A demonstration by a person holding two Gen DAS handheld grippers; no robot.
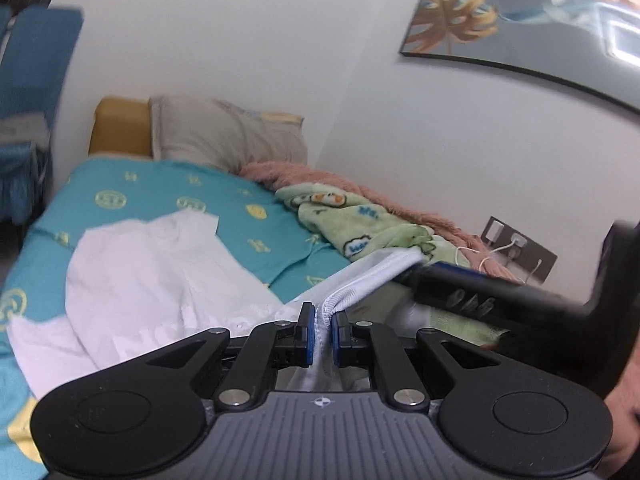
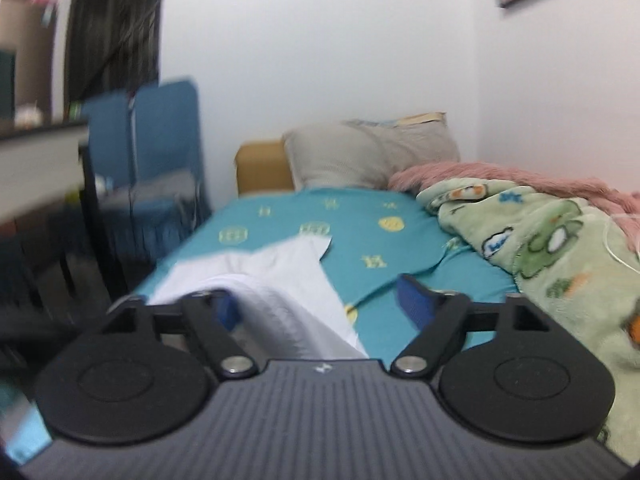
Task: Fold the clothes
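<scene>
Left gripper (image 1: 320, 330) pinching white garment (image 1: 160, 280) hem, right gripper (image 2: 324, 304) spread wide, rumpled on teal bed (image 1: 160, 192)

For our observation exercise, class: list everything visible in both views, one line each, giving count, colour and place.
garment: one, white, on the bed
sheet: one, teal with yellow prints, covering the bed
pillow: one, grey, at the bed's head
green blanket: one, bed's wall side
pink blanket: one, beside the wall
picture: one, on the wall
left gripper: shut on the garment's hem
right gripper: open, garment between its jaws
</scene>
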